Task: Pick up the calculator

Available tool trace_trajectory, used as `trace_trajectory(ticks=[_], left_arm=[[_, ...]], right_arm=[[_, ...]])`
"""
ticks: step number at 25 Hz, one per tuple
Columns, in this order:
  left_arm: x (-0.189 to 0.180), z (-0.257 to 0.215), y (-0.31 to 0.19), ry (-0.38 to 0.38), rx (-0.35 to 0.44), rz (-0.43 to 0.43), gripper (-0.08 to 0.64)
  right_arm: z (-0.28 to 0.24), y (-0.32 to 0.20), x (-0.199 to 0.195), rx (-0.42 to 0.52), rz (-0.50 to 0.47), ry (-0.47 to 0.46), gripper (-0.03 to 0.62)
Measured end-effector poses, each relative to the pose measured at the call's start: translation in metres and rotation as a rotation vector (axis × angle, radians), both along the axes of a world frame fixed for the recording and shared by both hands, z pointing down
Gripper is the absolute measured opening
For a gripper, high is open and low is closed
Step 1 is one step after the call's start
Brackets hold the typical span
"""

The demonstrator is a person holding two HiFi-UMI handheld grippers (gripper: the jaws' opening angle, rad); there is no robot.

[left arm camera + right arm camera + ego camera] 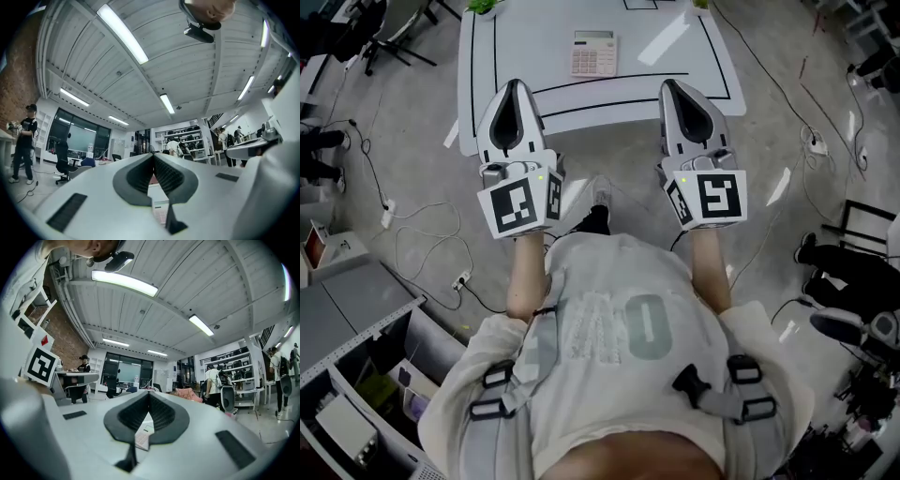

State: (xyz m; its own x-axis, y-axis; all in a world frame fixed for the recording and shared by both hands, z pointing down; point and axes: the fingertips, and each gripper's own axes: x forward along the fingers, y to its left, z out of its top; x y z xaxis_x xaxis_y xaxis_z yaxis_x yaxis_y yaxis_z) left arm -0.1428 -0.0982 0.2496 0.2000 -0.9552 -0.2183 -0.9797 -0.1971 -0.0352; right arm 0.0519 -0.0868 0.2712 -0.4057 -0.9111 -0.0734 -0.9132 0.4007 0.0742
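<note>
We are holding both tools out ahead of us, side by side and well apart, above the near edge of the white rectangular bench [534, 56] with black lines drawn on its top. The left tool [515, 84], a grey-and-white two-jaw piece with a square-marker cube at its back, is sitting clenched, its ribbed black pads meeting at the tips with nothing between them. The right tool [668, 82], of the same make, is clenched on nothing as well (its own view is showing the tips pressed together).

The pale beige rectangular desk calculator [593, 52], with a greenish display above rows of keys, is lying flat on the bench about midway between the left and right edges. It is resting beyond the black line that is running along the near edge, and neither tool is touching it.

Around the bench, thin black cables [431, 248] are trailing across the grey floor [412, 131] to a white power strip [461, 279]. In the left gripper view a person [23, 140] in dark clothes is standing at the far left of the room.
</note>
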Motion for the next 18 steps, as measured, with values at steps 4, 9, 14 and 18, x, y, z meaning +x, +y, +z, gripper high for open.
trace_trajectory(ticks=[4,9,14,18], left_arm=[[-0.009,-0.006,-0.063,-0.014,0.018,0.012,0.02],[-0.017,-0.011,-0.112,-0.03,0.025,0.019,0.02],[-0.026,-0.013,-0.137,0.017,0.019,0.005,0.02],[-0.027,-0.009,-0.14,0.0,0.02,0.005,0.02]], right_arm=[[-0.003,-0.064,-0.013,-0.012,0.008,0.014,0.006],[-0.004,-0.114,-0.028,-0.027,0.003,0.024,0.006],[-0.005,-0.141,-0.035,-0.03,0.003,0.021,0.006],[-0.001,-0.15,-0.037,-0.037,0.006,0.014,0.006]])
